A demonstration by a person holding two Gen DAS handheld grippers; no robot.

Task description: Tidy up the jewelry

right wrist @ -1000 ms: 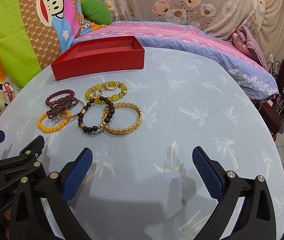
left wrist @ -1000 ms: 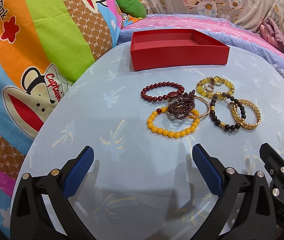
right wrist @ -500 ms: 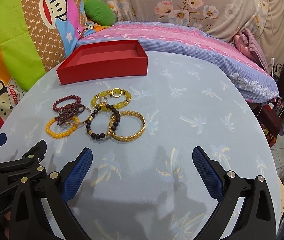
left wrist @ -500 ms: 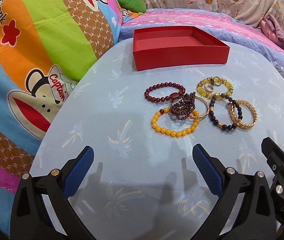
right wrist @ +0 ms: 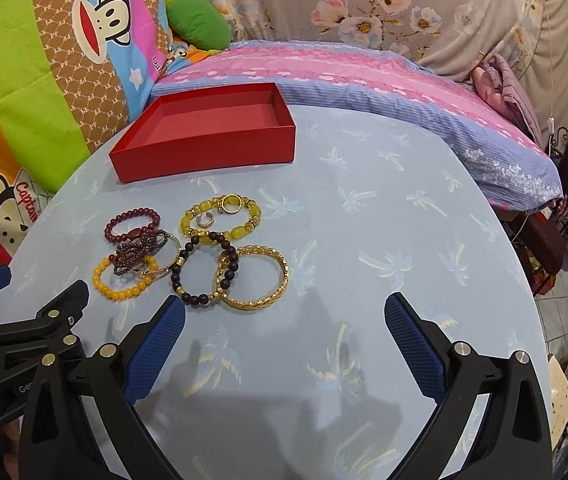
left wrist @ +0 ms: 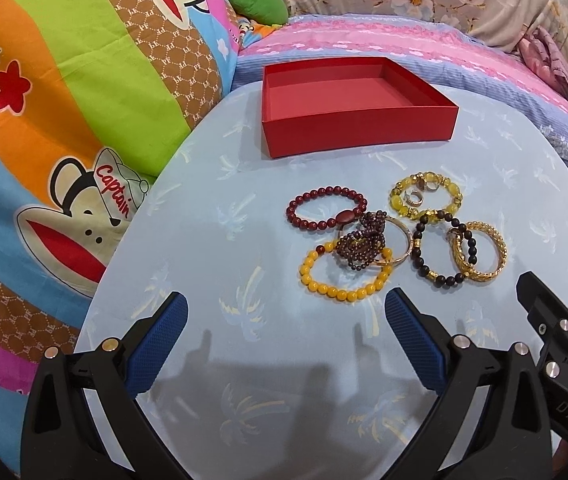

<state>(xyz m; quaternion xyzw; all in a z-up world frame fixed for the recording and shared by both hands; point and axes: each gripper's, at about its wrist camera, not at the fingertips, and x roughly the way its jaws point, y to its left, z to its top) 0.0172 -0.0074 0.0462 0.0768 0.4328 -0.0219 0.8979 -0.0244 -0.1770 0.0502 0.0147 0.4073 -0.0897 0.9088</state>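
Note:
An empty red box [left wrist: 358,106] [right wrist: 207,136] stands at the far side of a round table with a light blue cloth. In front of it lie several bracelets in a cluster: a dark red bead one [left wrist: 326,208], an orange bead one [left wrist: 344,274], a tangled maroon one [left wrist: 362,244], a yellow stone one [right wrist: 221,218], a black bead one [right wrist: 205,268] and a gold chain one [right wrist: 253,276]. My left gripper [left wrist: 284,344] is open and empty, near the orange bracelet. My right gripper [right wrist: 284,344] is open and empty, near the gold one.
Colourful cartoon bedding [left wrist: 63,120] rises along the table's left. A pink and blue striped pillow [right wrist: 364,84] and floral cushions lie behind the box. The table edge drops off on the right toward furniture [right wrist: 544,248].
Both grippers have risen and tilted, so the box and bracelets sit lower and further in view. Nothing on the table moved. Both grippers stayed open.

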